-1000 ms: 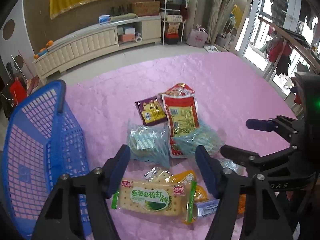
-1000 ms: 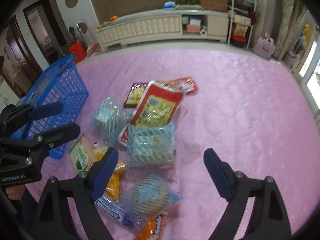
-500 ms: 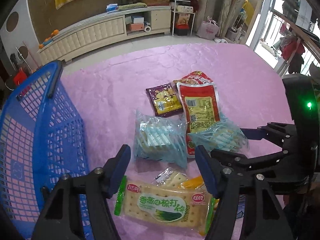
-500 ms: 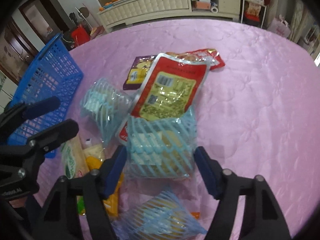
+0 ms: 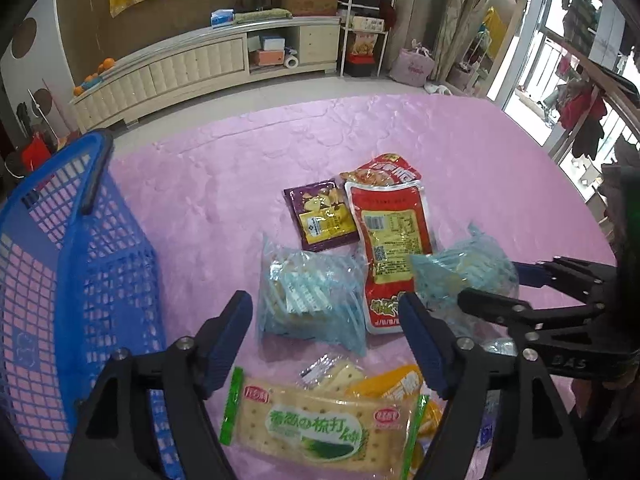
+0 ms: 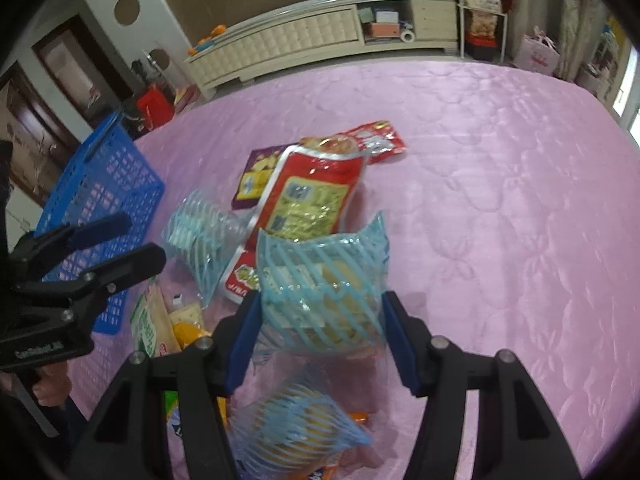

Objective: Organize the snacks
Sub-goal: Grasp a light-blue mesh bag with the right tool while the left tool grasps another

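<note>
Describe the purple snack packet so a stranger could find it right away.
On the pink tablecloth, find the snack pile beside the blue basket. At its far edge, left of the long red packet, lies the purple packet: small, flat, the only dark purple one, with a yellow picture on it.

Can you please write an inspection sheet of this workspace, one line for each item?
Surface: pink quilted cloth, wrinkled, dry.
Job's things: blue basket at the left edge, no snack seen inside; striped blue bag between the right gripper's pads; second striped bag, red pack, purple pack and cracker pack lie on the cloth.
Clutter: more small packs near the cracker pack, partly hidden.
Grippers: right gripper has just been closing, pads pressing the striped blue bag; left gripper has just been opening, empty, above the cracker pack.
Cables: nothing seen.
Surroundings: long cabinet, shelf rack, window at the right.
</note>
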Demonstrator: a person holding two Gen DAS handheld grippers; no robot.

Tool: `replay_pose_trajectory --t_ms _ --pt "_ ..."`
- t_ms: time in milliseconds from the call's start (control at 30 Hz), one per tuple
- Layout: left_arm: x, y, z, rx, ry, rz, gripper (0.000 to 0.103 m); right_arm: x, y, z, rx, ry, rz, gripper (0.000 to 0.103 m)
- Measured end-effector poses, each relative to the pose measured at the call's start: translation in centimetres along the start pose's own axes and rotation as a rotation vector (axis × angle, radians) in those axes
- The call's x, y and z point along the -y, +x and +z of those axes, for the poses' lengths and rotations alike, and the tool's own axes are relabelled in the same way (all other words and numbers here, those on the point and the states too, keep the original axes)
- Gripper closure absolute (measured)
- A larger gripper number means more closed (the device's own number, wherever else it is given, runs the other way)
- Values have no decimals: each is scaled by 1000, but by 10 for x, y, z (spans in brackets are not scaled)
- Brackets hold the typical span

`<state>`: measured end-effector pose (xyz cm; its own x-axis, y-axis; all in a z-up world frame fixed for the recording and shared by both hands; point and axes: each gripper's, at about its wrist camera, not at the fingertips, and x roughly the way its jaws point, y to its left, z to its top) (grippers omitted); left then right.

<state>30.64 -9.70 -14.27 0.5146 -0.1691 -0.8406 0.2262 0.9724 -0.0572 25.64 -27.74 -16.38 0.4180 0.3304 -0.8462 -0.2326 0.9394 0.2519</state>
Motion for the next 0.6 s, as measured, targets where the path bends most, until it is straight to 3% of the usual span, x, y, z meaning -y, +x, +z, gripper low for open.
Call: replay_pose_trajectory --t_ms 167,600 --pt "3 14 8 -21 42 49 25 4 0 -1 11 15 -21 39" --pt "-7 73 9 -169 5 28 23 3 18 10 9 26 8 39"
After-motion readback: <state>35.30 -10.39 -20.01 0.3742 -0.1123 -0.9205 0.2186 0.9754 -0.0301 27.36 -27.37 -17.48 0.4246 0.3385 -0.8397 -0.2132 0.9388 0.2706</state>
